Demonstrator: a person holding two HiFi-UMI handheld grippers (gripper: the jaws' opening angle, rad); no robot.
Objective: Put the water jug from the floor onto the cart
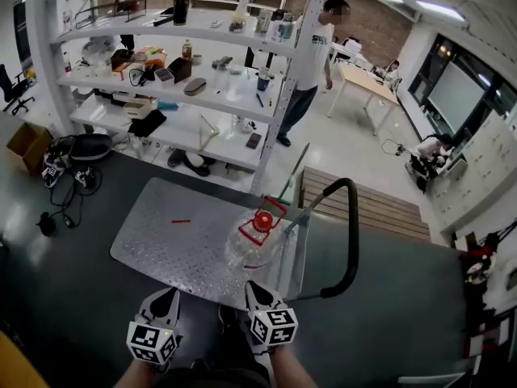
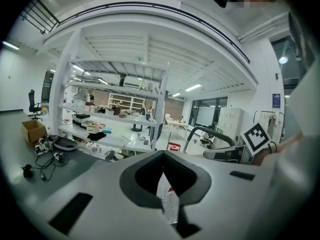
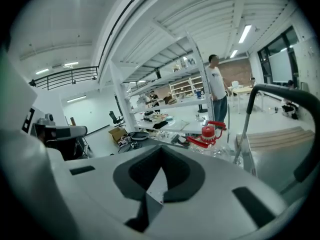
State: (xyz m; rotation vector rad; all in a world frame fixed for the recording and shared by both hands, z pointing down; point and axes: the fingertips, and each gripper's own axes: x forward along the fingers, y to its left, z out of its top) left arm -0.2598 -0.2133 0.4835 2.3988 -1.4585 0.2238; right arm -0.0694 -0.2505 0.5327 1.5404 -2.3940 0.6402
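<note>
The water jug sits on the cart, at its near right corner beside the handle, so the placing step looks done. The left gripper and right gripper hang at the cart's near edge, both with jaws closed on nothing. Nothing more seems needed than keeping clear.

clear water jug, red cap, stands upright on the cart near its handle.

I read this as a lab sharing space with an office: white shelves crammed with tools and gear, cables and a cardboard box on the grey floor, cart parked in front, desks near a brick wall, office chair, strip lights overhead.
</note>
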